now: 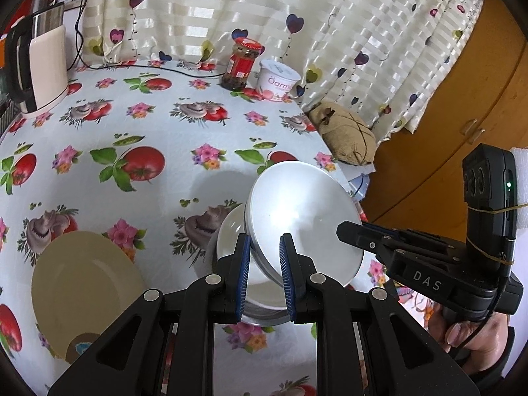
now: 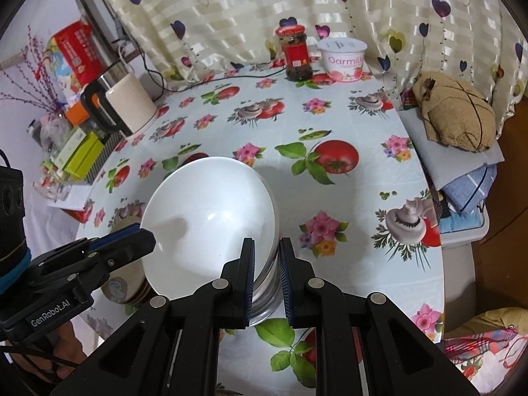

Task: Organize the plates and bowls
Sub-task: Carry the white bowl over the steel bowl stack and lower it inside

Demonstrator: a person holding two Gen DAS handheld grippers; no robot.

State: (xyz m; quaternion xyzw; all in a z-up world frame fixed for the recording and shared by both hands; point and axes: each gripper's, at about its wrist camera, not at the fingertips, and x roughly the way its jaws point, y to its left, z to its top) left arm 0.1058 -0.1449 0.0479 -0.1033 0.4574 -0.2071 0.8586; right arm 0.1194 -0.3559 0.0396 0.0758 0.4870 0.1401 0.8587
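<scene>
A stack of white plates [image 1: 303,221] hangs tilted above the flower-and-tomato tablecloth [image 1: 132,122], held from two sides. My left gripper [image 1: 265,280] is shut on the stack's near rim, blue pads on either side of the layered edge. My right gripper [image 1: 343,231] reaches in from the right to the opposite rim. In the right wrist view the stack [image 2: 211,217] fills the middle; my right gripper [image 2: 266,280] is shut on its layered edge, and my left gripper [image 2: 145,237] clamps the far left side. A cream plate [image 1: 82,290] lies flat on the table, lower left.
A kettle [image 1: 46,62] stands at the table's back left. A red-lidded jar [image 1: 242,62] and a yoghurt tub [image 1: 279,79] stand by the curtain. A brown cloth bundle [image 1: 346,135] and folded cloths [image 2: 462,178] lie off the right edge. Boxes [image 2: 79,155] crowd the left.
</scene>
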